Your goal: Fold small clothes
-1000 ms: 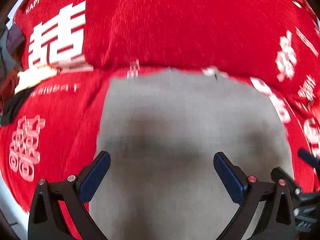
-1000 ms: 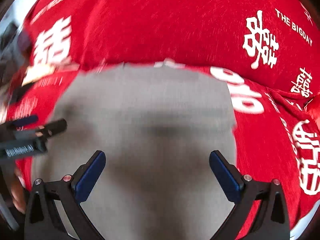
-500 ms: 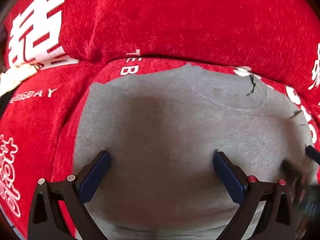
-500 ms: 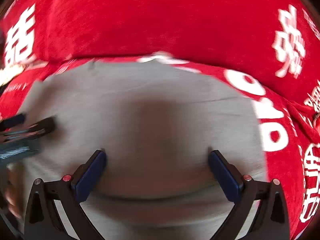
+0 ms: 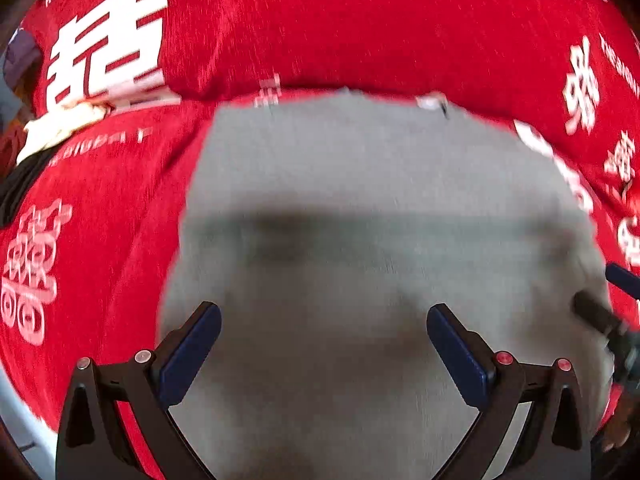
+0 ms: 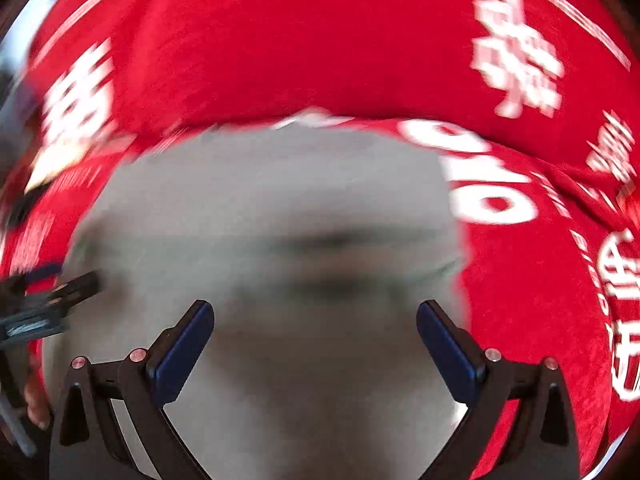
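A grey knitted garment (image 5: 360, 208) lies flat on a red cloth with white characters (image 5: 112, 240). It also shows in the right wrist view (image 6: 272, 208), blurred by motion. My left gripper (image 5: 324, 344) is open and empty, held above the garment's near part. My right gripper (image 6: 316, 344) is open and empty too, above the same garment. The right gripper's fingers (image 5: 600, 316) show at the right edge of the left wrist view. The left gripper's fingers (image 6: 60, 292) show at the left edge of the right wrist view.
The red cloth (image 6: 540, 280) rises in a padded fold behind the garment. A cream and black bundle of cloth (image 5: 52, 132) lies at the far left. A pale edge (image 5: 24, 420) shows at the bottom left.
Both grippers have pulled back and up from the garment, which looks smaller now. Both stay open. The frames are blurred by the motion.
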